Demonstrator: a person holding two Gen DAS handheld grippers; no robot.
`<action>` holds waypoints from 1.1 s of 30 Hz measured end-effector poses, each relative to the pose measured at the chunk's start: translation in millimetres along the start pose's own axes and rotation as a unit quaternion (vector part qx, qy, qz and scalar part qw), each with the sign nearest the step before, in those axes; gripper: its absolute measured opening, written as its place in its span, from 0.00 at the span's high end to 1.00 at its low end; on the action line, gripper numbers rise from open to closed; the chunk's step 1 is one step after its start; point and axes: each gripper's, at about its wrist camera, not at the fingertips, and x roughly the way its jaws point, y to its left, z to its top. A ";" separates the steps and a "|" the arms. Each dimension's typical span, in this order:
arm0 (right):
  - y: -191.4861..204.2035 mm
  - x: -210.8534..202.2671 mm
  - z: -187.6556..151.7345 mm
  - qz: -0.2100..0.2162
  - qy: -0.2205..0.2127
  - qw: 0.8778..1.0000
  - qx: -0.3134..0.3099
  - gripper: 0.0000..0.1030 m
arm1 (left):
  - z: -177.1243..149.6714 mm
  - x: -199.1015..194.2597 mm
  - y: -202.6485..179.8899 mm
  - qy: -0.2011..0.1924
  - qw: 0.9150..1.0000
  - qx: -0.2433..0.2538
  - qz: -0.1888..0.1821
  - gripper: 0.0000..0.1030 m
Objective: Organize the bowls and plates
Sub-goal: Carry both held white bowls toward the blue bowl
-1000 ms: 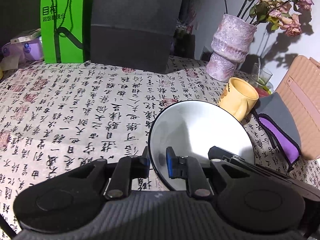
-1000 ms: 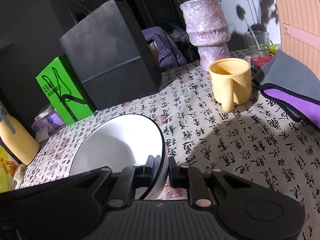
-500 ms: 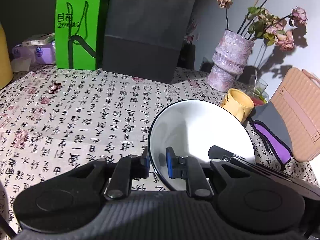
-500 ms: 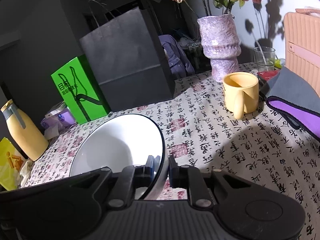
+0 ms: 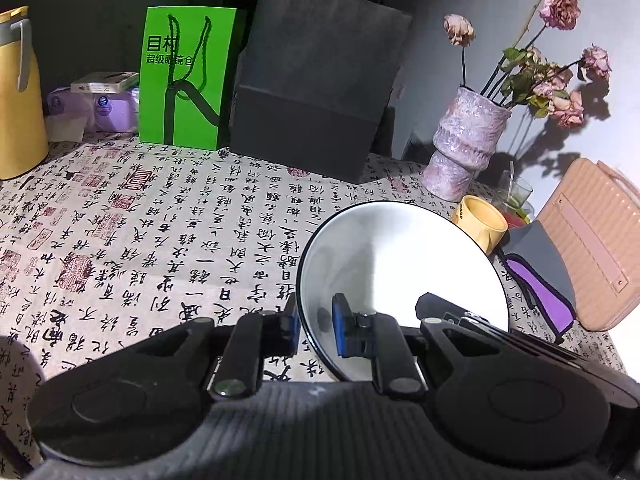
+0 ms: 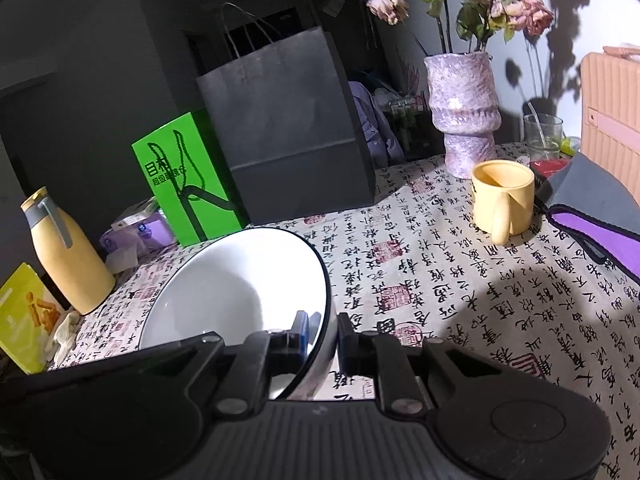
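The left hand-held gripper [image 5: 314, 330] was clamped on the rim of a white bowl [image 5: 404, 272] with a thin black edge, 1 blue pad inside the bowl and 1 outside. The right hand-held gripper [image 6: 322, 338] was clamped on the opposite rim of the same bowl [image 6: 240, 292] in the same way; its black tip showed inside the bowl in the left wrist view. The bowl hung tilted between the 2 grippers, lifted off the counter [image 5: 160, 232], which was covered by a cloth printed with black calligraphy and red seals.

Beyond the bowl stood a yellow mug [image 6: 503, 198], its handle facing the right camera, just beside a grey and purple pouch [image 6: 600, 216]. Behind the mug stood a lilac textured vase [image 6: 464, 108] of dried roses and a drinking glass [image 6: 543, 136]. Along the far edge stood a black paper bag [image 5: 316, 92], touching a green paper bag [image 5: 186, 80], then purple tissue packs [image 5: 96, 106] and a yellow thermos jug [image 6: 66, 256]. A tan ribbed case [image 5: 596, 240] lay at the right.
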 end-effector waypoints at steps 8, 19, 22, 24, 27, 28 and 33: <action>22.6 -3.9 -9.6 0.008 0.000 1.000 -0.004 0.86 | -2.2 -15.4 19.9 -0.008 1.000 -0.007 0.011 0.84; 48.2 -10.8 -20.4 0.021 -0.002 1.000 -0.015 0.86 | -6.0 -35.8 43.0 -0.019 1.000 -0.015 0.019 0.84; 53.2 -13.4 -22.2 0.026 -0.003 1.000 -0.015 0.86 | -7.3 -42.4 48.7 -0.023 0.999 -0.017 0.019 0.84; 57.8 -15.5 -23.4 0.027 -0.005 0.999 -0.018 0.86 | -8.7 -46.1 51.6 -0.026 0.999 -0.016 0.021 0.84; 64.9 -18.7 -25.4 0.028 -0.007 0.999 -0.021 0.86 | -10.5 -51.7 55.7 -0.029 0.999 -0.017 0.022 0.84; 66.9 -19.8 -26.0 0.028 -0.008 0.999 -0.021 0.86 | -11.3 -53.5 57.1 -0.030 0.999 -0.017 0.021 0.84; 75.7 -26.0 -30.6 0.033 -0.011 0.999 -0.024 0.86 | -14.5 -64.2 63.3 -0.039 0.999 -0.010 0.023 0.84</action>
